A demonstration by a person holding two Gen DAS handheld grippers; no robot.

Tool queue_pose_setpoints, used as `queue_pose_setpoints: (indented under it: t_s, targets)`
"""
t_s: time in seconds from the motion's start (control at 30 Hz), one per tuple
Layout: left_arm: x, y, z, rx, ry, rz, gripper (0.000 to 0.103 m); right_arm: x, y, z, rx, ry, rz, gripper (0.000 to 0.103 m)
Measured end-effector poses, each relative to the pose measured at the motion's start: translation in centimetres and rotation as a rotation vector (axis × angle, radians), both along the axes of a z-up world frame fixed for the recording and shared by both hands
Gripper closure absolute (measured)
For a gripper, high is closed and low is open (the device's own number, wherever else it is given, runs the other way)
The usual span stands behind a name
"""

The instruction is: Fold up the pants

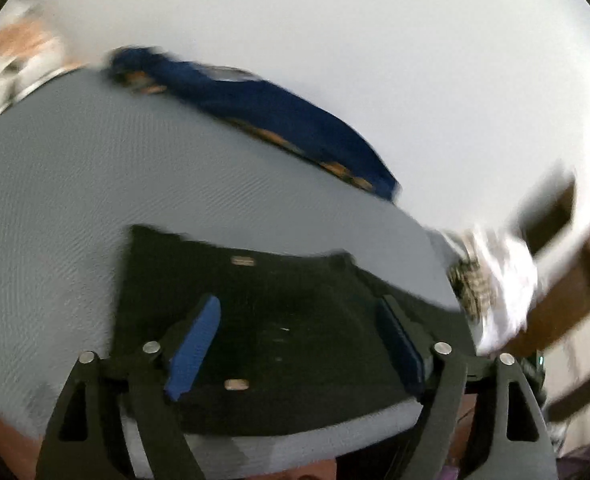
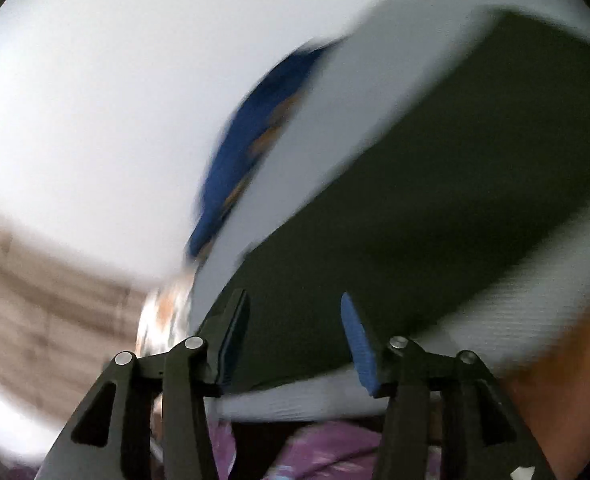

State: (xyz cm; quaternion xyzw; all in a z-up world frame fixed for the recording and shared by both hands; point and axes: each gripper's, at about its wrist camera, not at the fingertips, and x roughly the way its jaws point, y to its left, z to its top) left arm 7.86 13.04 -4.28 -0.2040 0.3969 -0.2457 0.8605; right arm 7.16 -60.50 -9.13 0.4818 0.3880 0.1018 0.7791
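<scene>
The black pants lie flat as a folded rectangle on a grey textured surface, near its front edge. My left gripper hovers just over them, open, its blue pads spread wide with only the flat cloth below. In the blurred right wrist view the same black pants stretch away to the upper right. My right gripper stands open at their near end, and nothing is pinched between its pads.
A blue garment with orange marks lies along the far edge of the surface, by a white wall; it shows again as a blue garment. A crumpled white patterned cloth and brown wooden furniture sit at right. Purple fabric is below.
</scene>
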Motion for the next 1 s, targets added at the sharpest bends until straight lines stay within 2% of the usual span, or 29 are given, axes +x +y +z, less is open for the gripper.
queue_pose_setpoints:
  t_s: [0.07, 0.13, 0.2, 0.3, 0.4, 0.53, 0.6, 0.87, 1.0]
  targets:
    - [0.2, -3.0, 0.2, 0.021, -0.015, -0.085, 0.021, -3.2, -5.4, -0.8, -0.007, 0.028, -0.13, 0.056]
    - [0.7, -6.5, -0.6, 0.057, 0.005, -0.139, 0.021, -4.9, -8.1, -1.5, 0.025, 0.021, -0.2, 0.056]
    - [1.0, -8.4, -1.6, 0.04, 0.052, -0.166, 0.021, -5.6, -9.3, -2.3, 0.073, -0.005, -0.243, 0.055]
    - [1.1, -9.8, -3.1, 0.003, 0.138, -0.15, 0.021, -5.2, -11.2, -3.2, 0.115, -0.043, -0.282, 0.053]
    - [0.8, -10.2, -3.7, -0.034, 0.181, -0.123, 0.021, -4.4, -12.5, -4.2, 0.169, -0.053, -0.306, 0.052]
    - [0.2, -11.9, -3.6, 0.009, 0.175, -0.114, 0.021, -2.8, -13.7, -6.0, 0.225, -0.019, -0.345, 0.052]
    - [0.2, -12.4, -3.7, 0.032, 0.181, -0.119, 0.021, -2.5, -14.0, -6.6, 0.258, -0.04, -0.358, 0.052]
    - [0.2, -15.1, -4.3, 0.062, 0.22, -0.153, 0.021, -0.6, -13.4, -5.8, 0.195, -0.087, -0.331, 0.051]
    - [0.1, -15.9, -4.3, 0.086, 0.197, -0.164, 0.021, 0.6, -12.3, -4.6, 0.053, -0.085, -0.309, 0.051]
